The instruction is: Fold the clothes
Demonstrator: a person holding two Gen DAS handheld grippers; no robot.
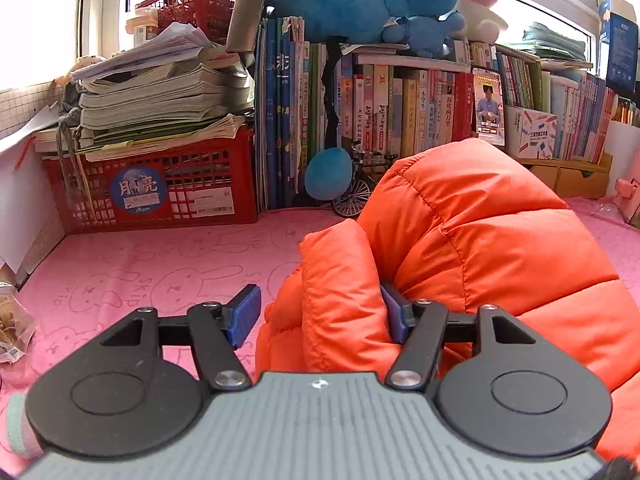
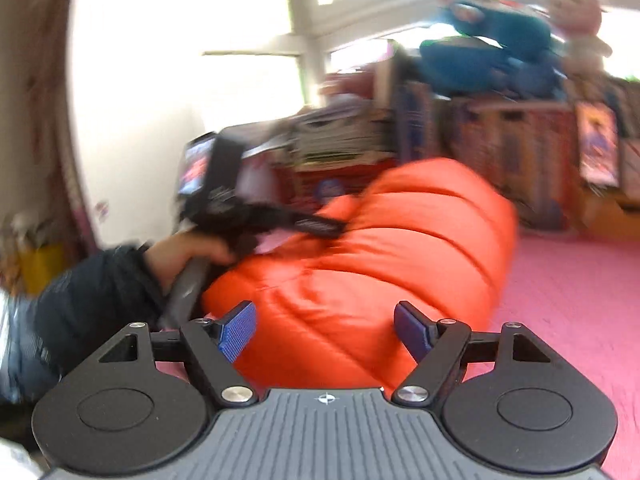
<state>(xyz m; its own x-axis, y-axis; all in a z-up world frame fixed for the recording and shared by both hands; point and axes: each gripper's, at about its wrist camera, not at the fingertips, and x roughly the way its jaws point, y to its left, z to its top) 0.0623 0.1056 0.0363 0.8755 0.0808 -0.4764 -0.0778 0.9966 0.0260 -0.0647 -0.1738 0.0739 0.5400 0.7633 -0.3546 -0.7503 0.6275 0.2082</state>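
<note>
Left gripper half-open around orange jacket fold; right gripper open.

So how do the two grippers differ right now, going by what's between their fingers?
The left gripper has a fold of the orange jacket between its fingers, its right pad against the fabric; the right gripper has nothing between its fingers, with the jacket lying beyond them. The left view is sharp, the right view blurred. Both stand open, with blue pads over the pink cloth.

Motion blur smears the right wrist view, so the book spines and plush toys are unreadable; the jacket hides the left tongs' right pad.
</note>
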